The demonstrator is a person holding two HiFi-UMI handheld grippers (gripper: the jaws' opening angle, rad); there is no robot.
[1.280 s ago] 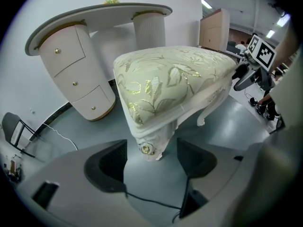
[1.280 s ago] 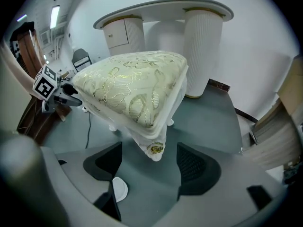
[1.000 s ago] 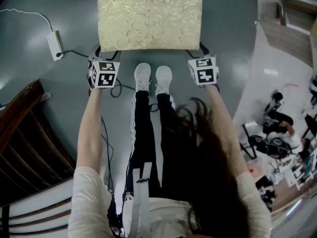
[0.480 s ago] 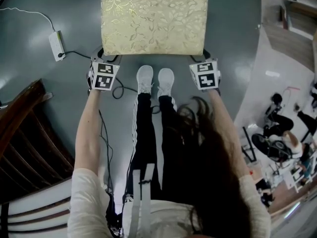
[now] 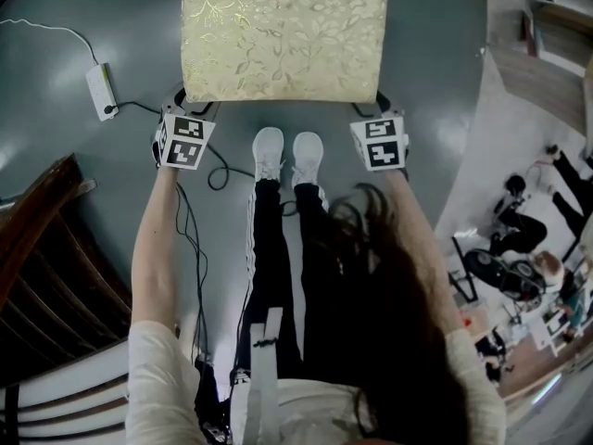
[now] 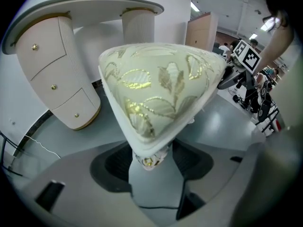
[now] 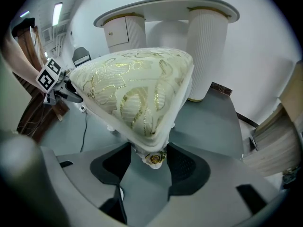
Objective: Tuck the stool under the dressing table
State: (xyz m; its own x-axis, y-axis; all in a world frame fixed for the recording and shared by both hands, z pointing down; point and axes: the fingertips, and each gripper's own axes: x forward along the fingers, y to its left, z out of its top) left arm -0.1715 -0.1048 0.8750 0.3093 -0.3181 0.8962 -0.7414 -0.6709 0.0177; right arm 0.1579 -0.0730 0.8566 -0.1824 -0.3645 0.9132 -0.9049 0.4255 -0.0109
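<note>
L tool (image 6: 151,167) & R tool (image 7: 147,167), jaws just been closing, each clamp a near corner of stool (image 5: 283,35); dressing table (image 6: 52,74) lies straight ahead beyond it.

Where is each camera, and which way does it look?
Head view: on the person's head, looking steeply down at the stool; arms, legs, shoes, left gripper and right gripper show.
Left gripper view: on the left gripper, facing the dressing table; its jaws, which have just been closing on a stool corner, show.
Right gripper view: on the right gripper, facing likewise; its jaws did the same on another corner.
Both gripper views share the dressing table.
</note>
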